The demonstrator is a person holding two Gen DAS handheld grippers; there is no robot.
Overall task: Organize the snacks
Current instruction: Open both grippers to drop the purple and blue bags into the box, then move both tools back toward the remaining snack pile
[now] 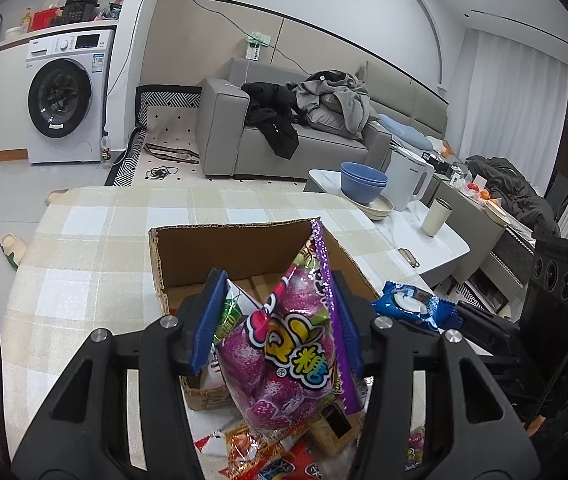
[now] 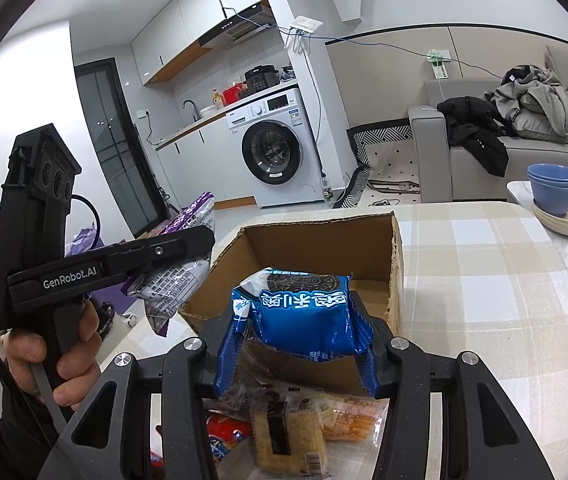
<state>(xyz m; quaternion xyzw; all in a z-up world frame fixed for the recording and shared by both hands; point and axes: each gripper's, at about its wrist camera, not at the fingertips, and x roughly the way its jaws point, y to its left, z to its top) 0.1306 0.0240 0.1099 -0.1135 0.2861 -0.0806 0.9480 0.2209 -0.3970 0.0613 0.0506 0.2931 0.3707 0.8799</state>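
From the left wrist, the left gripper (image 1: 273,320) is clamped on a purple candy bag (image 1: 296,344), its blue pads pressing the bag's two sides. The bag stands tall between the jaws, long axis running up and slightly right. The open cardboard box (image 1: 243,252) lies just beyond the fingertips, directly ahead and a little lower, on the checked tablecloth (image 1: 95,248). Its near wall sits under the bag's lower half, so the drop looks like a short carry forward. At the right, the blue cookie pack (image 1: 412,306) hangs beside the box's right wall.

From the right wrist, the right gripper (image 2: 296,344) is closed on that blue cookie pack (image 2: 304,312), held crosswise, long axis left to right. The box (image 2: 324,240) opens straight ahead, its near edge just beneath the pack. The left gripper (image 2: 187,264) with its bag (image 2: 175,288) is at the box's left corner. Both seem about equally near the opening. Loose snacks (image 2: 284,428) lie on the near side, below the jaws.
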